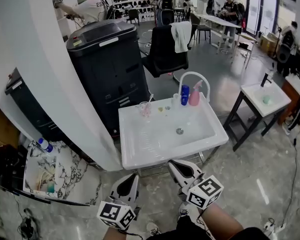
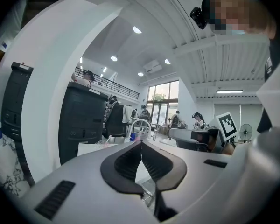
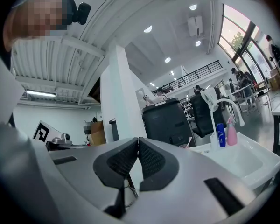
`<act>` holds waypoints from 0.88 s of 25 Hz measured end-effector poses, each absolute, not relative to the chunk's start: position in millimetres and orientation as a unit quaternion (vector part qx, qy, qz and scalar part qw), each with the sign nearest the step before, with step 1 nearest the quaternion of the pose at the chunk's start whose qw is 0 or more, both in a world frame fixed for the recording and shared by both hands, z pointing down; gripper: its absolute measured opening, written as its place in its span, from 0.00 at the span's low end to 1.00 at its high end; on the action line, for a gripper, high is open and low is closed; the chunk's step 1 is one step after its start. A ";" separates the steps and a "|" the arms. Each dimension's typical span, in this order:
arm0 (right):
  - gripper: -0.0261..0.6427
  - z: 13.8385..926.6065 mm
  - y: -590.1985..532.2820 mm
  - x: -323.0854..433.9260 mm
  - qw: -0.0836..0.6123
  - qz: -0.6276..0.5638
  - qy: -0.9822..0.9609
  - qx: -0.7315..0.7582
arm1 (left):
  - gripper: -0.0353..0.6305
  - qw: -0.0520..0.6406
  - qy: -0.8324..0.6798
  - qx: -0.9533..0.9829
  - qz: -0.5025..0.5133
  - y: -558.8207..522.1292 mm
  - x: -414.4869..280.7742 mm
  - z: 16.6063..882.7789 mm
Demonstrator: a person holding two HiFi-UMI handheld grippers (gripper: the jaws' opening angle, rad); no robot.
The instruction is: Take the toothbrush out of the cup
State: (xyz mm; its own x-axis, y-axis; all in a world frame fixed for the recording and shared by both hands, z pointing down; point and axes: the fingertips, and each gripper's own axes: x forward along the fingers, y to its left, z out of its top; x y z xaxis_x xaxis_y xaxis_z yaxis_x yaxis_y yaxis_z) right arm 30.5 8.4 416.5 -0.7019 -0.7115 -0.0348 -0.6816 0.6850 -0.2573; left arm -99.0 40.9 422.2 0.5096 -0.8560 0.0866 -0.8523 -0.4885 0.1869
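A clear cup stands at the back left corner of the white sink, with a toothbrush leaning out of it. In the right gripper view the toothbrush shows small beyond the jaws. My left gripper hangs in front of the sink's near edge, jaws shut and empty. My right gripper is just below the sink's front rim, also shut with nothing in it. Both point level toward the sink. In their own views the left gripper and right gripper show pads pressed together.
A blue bottle and a pink spray bottle stand by the white faucet. A large black machine is behind the sink, a white pillar to the left, a black chair behind. People work farther back.
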 end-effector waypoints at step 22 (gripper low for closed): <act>0.12 413.4 -92.3 100.2 0.061 -0.124 0.951 -0.275 | 0.09 0.083 -0.561 0.823 -0.017 -50.8 -13.9 408.5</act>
